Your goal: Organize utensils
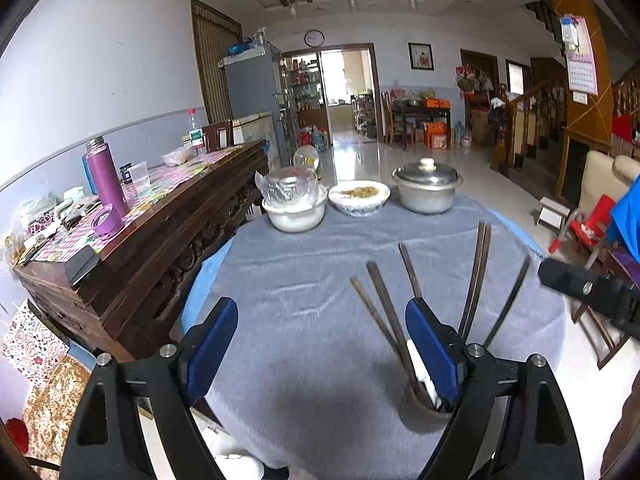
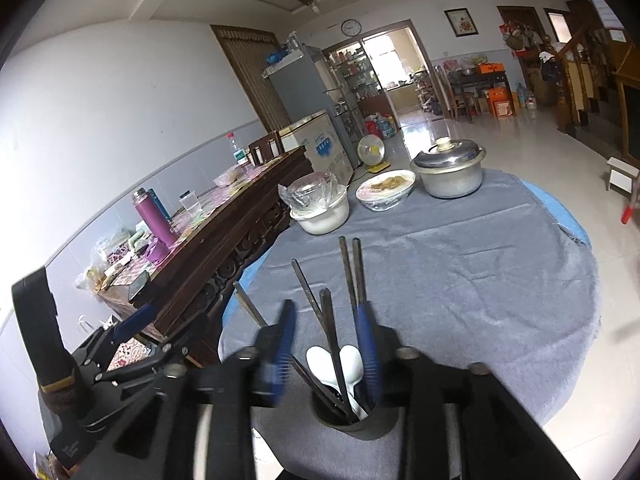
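1. The left claw [image 1: 322, 344] stands wide open with nothing between its blue pads; only grey cloth shows in the gap. Its right finger [image 1: 434, 354] partly covers the dark round utensil cup [image 1: 420, 398], so whether it touches the cup cannot be told.
2. The right claw [image 2: 328, 344] is partly open around the upper part of the cup's contents. Its left finger [image 2: 280, 344] is blurred. Whether the pads touch any stick cannot be told.
3. The right wrist view looks straight down into the dark round utensil cup [image 2: 356, 420], near the tabletop's near edge: dark wooden chopsticks [image 2: 356, 276] fan out of it, and two white plastic spoons [image 2: 336, 364] lie among them.
4. The left wrist view shows the dark wooden chopsticks [image 1: 476, 276] spread wider, but of the spoons only a white sliver [image 1: 420, 368] beside the blue pad.
5. The round tabletop under a grey fleecy cloth [image 1: 320, 264] carries, along its far edge, a white bowl with a plastic-wrapped lid [image 1: 294, 204], a shallow dish of food [image 1: 359, 198] and a lidded steel pot [image 1: 427, 188].
6. Only the right wrist view shows the left claw [image 2: 132, 328] from outside, beyond the tabletop's left edge. The left wrist view catches only a black end of the right one [image 1: 584, 288] at its right border.
7. A carved dark wooden sideboard [image 1: 168, 264] stands left of the tabletop, bearing a purple flask [image 1: 105, 178].
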The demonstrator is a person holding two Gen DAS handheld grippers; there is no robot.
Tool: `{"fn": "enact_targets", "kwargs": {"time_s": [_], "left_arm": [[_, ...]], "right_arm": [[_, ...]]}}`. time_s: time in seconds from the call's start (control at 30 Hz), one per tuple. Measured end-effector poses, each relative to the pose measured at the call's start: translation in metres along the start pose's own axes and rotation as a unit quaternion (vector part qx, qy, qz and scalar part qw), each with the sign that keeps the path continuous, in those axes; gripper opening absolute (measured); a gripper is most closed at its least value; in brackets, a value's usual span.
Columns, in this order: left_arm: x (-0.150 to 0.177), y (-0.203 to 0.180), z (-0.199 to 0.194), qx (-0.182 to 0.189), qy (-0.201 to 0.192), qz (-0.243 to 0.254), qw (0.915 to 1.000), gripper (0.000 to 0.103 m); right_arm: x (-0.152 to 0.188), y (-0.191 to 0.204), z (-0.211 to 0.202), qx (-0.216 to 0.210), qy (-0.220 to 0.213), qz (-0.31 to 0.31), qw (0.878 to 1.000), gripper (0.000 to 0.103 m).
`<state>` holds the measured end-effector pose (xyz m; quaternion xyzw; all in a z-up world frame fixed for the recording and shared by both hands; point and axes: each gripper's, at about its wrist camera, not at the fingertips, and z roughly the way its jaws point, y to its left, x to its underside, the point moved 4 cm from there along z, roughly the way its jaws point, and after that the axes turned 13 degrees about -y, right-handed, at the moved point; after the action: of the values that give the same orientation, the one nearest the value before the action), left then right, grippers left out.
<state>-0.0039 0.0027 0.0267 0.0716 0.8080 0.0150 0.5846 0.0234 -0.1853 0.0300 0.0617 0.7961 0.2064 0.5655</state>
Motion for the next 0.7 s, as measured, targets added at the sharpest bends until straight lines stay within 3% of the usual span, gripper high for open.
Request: {"fn": "enact_targets", "kwargs": {"time_s": [0.23,0.7], "left_arm": [[0.014,0.012,-0.013,-0.01,0.018,-0.015,0.9997,0.088],[0.031,0.023,-0.038,-0.044,0.043,-0.017,0.998,0.089]], "right_arm": [[0.01,-0.003,-0.02,0.026,-0.005,-0.019,0.999,0.044],[0.06,0.004,-0.043,0.066,0.029,-0.055,0.996,0.048]]}}
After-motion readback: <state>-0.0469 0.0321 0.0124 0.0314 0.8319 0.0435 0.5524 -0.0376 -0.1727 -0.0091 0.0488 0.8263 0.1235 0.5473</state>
